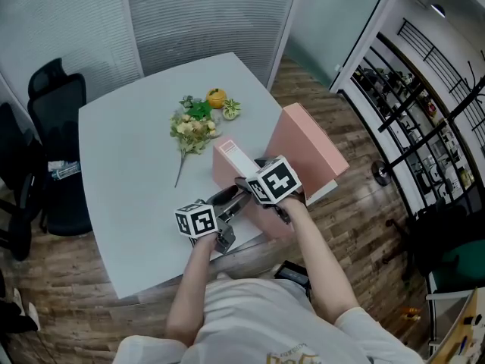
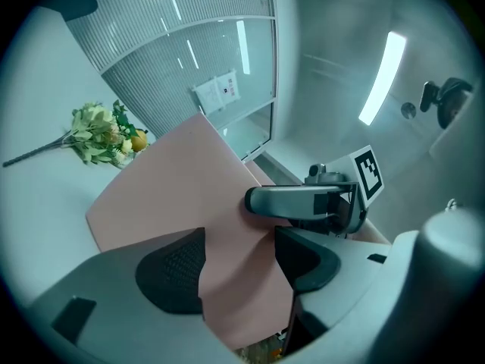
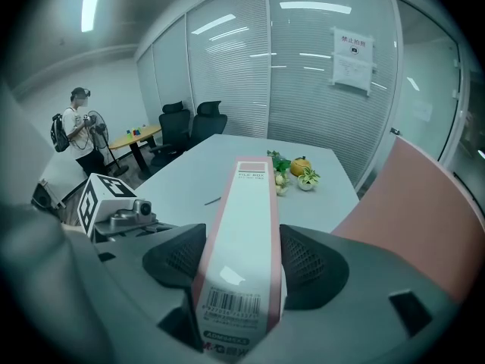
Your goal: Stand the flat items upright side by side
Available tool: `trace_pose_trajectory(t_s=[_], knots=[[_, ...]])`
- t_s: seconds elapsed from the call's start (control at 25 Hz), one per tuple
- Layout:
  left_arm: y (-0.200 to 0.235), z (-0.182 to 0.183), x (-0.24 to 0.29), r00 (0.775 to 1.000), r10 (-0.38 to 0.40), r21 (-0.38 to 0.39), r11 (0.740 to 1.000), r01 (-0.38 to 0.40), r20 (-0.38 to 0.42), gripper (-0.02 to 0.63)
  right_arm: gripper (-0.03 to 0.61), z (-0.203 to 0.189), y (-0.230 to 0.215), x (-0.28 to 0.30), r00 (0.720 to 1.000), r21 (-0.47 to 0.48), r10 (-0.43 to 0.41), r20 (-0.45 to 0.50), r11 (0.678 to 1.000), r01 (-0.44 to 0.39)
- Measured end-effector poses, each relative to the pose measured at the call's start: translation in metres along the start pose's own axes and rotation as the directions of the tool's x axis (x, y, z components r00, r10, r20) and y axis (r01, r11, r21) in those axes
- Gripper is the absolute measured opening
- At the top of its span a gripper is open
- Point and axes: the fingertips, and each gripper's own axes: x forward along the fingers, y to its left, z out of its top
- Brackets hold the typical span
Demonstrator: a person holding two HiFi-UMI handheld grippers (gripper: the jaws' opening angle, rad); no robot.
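Observation:
Two pink file boxes are on the grey table (image 1: 129, 165). The nearer box (image 1: 227, 161) stands upright on its long edge, its white labelled spine (image 3: 246, 241) facing up. My right gripper (image 3: 242, 268) comes down on that spine from above, shut on it with a pad against each side. My left gripper (image 2: 239, 268) points level at the same box's near end, where pink board (image 2: 174, 196) fills the gap between its pads. In the head view both grippers, left (image 1: 231, 201) and right (image 1: 251, 179), meet at this box. The second pink box (image 1: 307, 146) stands tilted just to its right.
A bunch of artificial flowers (image 1: 193, 127) and a small orange fruit (image 1: 217, 97) lie farther back on the table. The second box overhangs the table's right edge. Black chairs (image 1: 57, 97) stand at the left. A person (image 3: 76, 123) stands far off across the room.

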Motion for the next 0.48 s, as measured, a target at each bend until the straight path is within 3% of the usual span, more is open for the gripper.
trace_pose_trajectory(t_s=[0.48], knots=[[0.0015, -0.0008, 0.0011, 1.0, -0.008, -0.007, 1.0, 0.008, -0.006, 0.278, 0.316, 0.0006, -0.0031, -0.0034, 0.999, 0.005, -0.038, 0.016, 0.999, 0.038]])
